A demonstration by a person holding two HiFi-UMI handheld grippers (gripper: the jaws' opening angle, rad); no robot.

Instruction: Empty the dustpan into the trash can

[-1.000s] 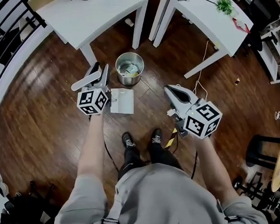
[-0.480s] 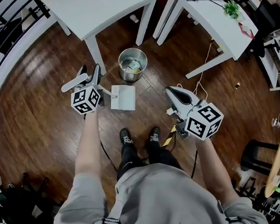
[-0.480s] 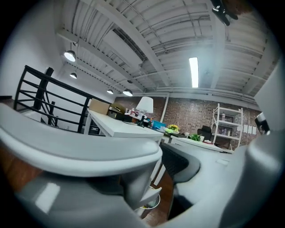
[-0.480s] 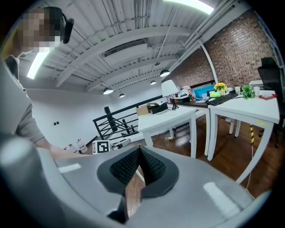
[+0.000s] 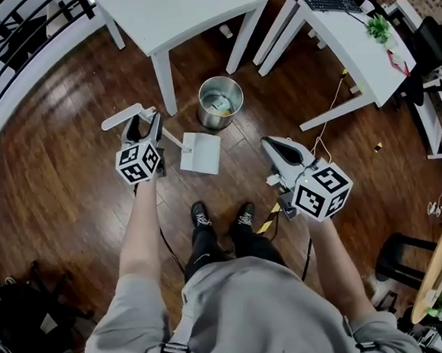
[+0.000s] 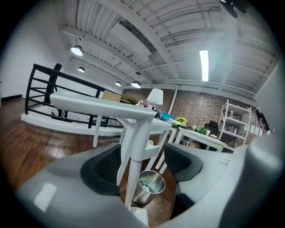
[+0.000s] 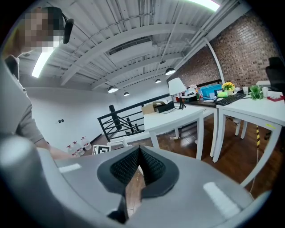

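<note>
Dustpan [image 5: 201,152] lies flat on the floor, just in front of the trash can [image 5: 220,101], handle [image 5: 171,138] toward the left gripper [image 5: 140,125]. Change over the last second: left jaws have gone from half apart to wide and are opening; nothing between them, handle free. Right gripper [image 5: 278,148] closed, empty. Can holds some debris. Judgement: emptying looks done, dustpan released; task at or near its end
</note>
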